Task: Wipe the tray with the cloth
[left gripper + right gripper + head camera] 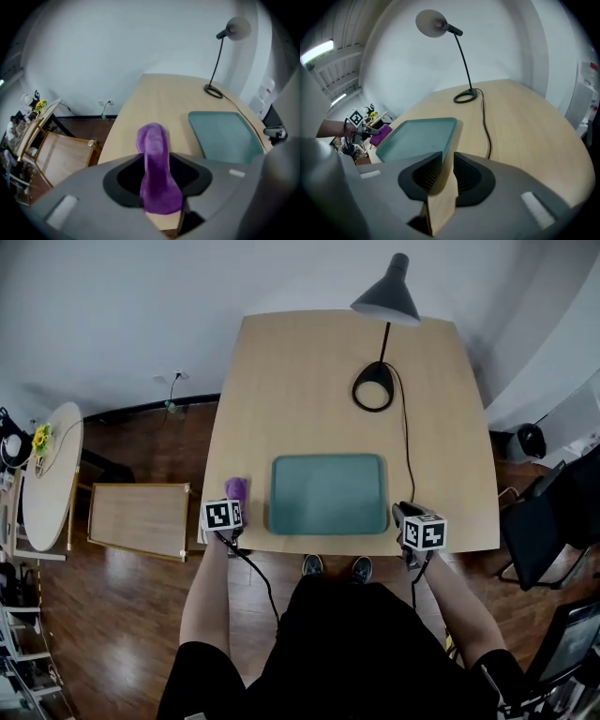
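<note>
Head view: teal tray (328, 493) lies bare near the front edge of the table (319, 371); lamp (386, 298) stands at the far side, its cord (406, 437) running toward the front past the tray's right rim; purple cloth (236, 489) lies just left of the tray, off it, at the tip of the left gripper (231, 504); right gripper (403, 514) sits at the tray's front right corner. Left gripper view: left gripper (156, 157) pinches the cloth (152, 140) — fabric fills the gap between the pads and sticks out forward over the table; tray (225, 133) to the right, apart from the cloth. Right gripper view: right gripper (447, 159) has jaws parted by a narrow gap — only bare table shows between them; tray (419, 136) just ahead to the left, cloth (380, 134) beyond its far rim.
</note>
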A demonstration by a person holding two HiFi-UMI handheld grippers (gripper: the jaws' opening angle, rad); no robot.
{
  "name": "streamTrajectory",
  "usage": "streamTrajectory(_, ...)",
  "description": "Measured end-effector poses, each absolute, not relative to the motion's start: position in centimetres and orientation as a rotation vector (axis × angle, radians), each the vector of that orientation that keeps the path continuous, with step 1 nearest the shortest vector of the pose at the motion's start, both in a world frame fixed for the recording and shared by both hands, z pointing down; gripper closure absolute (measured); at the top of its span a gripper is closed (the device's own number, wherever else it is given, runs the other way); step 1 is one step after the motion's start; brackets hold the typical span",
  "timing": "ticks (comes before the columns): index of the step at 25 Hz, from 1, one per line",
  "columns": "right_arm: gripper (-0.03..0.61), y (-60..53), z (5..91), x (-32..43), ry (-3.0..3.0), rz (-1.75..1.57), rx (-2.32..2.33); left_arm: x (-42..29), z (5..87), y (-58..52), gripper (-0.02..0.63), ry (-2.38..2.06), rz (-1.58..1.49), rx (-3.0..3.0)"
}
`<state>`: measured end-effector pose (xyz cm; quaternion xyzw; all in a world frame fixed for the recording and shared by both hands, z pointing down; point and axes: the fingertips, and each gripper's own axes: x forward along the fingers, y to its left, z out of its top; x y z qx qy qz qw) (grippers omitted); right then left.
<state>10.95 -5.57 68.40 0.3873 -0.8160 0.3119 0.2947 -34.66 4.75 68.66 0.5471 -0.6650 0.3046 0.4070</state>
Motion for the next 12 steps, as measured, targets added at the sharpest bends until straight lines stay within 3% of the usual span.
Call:
streamTrajectory(3,0.494,-6.3,69.1,10.9,-2.14,0.874,1.045,-35.3,70.3,4.4,0.436,-1.635,0.8,1.347)
streamTrajectory(6,0.494,-5.3,69.8,10.3,-2.13,0.93,1.024,-35.3,71.4,4.5,0.516,-1.581,0.832,1.336)
streamTrajectory(12,0.494,-4.3,72.0,9.6,-2.047,0.943,0.998,-30.2,67.1,-1.3,0.52,-1.482,0.638,1.533)
